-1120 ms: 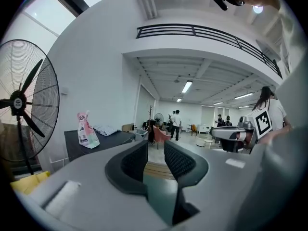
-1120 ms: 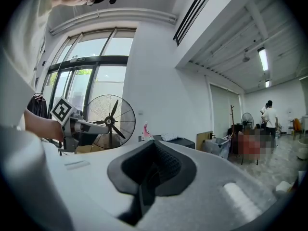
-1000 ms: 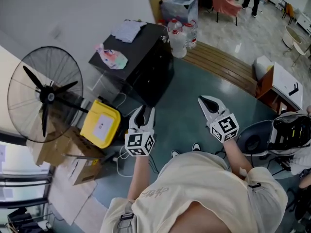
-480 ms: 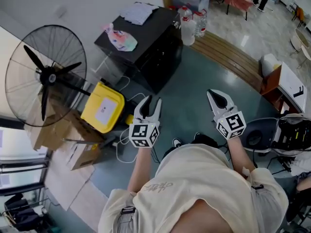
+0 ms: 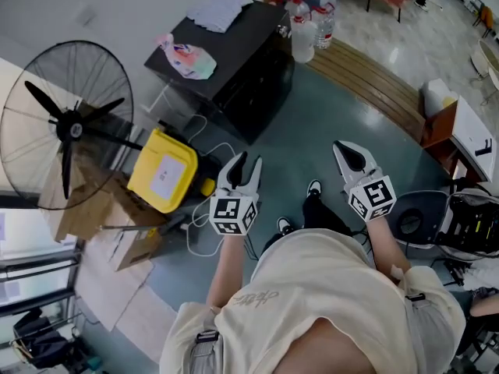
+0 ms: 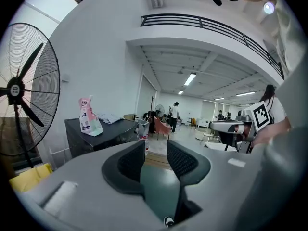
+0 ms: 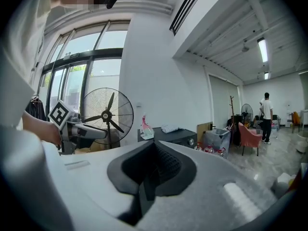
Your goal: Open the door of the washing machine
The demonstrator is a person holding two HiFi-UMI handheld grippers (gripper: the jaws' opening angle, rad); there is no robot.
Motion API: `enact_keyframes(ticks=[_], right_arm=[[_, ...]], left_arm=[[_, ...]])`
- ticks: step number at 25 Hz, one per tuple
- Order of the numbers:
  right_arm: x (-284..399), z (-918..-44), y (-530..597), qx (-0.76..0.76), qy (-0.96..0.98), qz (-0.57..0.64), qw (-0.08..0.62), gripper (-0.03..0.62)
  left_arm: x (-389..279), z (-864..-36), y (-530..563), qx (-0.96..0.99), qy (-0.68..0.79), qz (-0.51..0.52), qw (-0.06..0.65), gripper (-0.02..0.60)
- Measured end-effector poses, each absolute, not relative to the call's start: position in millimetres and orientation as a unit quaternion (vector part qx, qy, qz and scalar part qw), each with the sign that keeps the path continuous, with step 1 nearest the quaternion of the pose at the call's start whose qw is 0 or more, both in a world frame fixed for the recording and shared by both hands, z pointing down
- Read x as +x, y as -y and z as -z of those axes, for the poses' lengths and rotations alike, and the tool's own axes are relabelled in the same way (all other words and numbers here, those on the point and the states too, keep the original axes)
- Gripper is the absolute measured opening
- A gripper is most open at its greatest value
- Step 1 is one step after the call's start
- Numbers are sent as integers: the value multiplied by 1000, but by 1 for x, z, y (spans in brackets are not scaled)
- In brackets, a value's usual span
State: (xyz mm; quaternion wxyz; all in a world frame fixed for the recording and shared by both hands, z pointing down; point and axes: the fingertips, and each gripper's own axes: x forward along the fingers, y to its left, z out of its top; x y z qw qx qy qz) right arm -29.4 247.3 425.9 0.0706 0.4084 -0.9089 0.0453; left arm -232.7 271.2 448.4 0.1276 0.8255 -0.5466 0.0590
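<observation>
Floor lies open ahead of left tongs and right tongs; black cabinet, yellow box, fan crowd the left.

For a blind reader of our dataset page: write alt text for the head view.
Seen from above, a person holds a left gripper, jaws apart, and a right gripper, jaws together, both empty above a teal floor. Ahead stand a black cabinet, a pedestal fan and a yellow box.
</observation>
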Motion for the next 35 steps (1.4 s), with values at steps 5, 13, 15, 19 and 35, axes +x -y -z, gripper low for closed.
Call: enact_keyframes(ticks=[5,13,15,19,35], right_arm=[[-18,-432,-198,399,913,-58,60,2],[7,-443,-126,387,919,-65,43,2],[15,-450,-113,384,920,-74,43,2],[20,-462,-95,366,925,-86,49,2],[8,-485,-63,352,926,-113,75,2]], left_arm=[[-222,-441,-229,819,556,-77,124,163],[-207,-431,-161,808,569,-96,120,161],[-202,-428,-147,805,572,-94,121,160],[-197,-431,-130,794,586,-89,134,156],[-212,-473,-86,783,586,-98,185,156]])
